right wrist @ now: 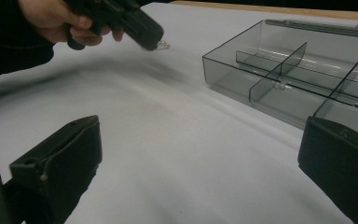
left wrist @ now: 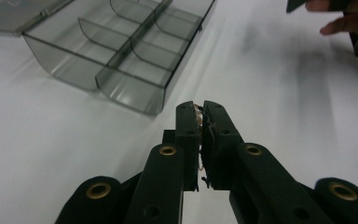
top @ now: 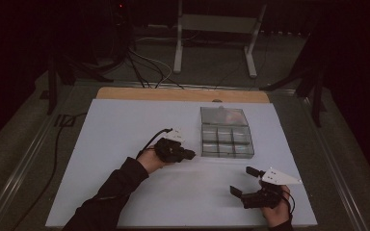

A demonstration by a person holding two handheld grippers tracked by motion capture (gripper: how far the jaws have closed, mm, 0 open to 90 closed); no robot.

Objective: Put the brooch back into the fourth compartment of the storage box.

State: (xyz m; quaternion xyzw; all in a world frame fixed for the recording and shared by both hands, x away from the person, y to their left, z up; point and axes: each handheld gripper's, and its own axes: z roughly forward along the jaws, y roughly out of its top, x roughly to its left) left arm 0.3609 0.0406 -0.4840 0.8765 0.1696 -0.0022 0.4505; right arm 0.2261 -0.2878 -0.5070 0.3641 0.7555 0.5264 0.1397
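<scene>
1. The left gripper (left wrist: 200, 108) is clamped on a small pale item (left wrist: 198, 113), with the clear compartment box (left wrist: 121, 51) ahead and to its left.
2. The right gripper (right wrist: 200, 172) hangs wide open and empty over the desk (right wrist: 177, 140).
3. The item may slip: it looks tiny and barely pinched.

High view dim, room beyond table (top: 125, 125) nearly black; white table top only bright area. Soft shadows on table beside clear box (left wrist: 121, 60), smeared dark streak near it in right gripper view. Pale glare lines along box walls. Left gripper (left wrist: 201, 116) fingers (left wrist: 186, 135) sharp near tips, blurred at bottom edge. Right gripper (right wrist: 200, 168) fingers (right wrist: 60, 163) soft, out of focus. Hand beyond box motion-blurred.
</scene>
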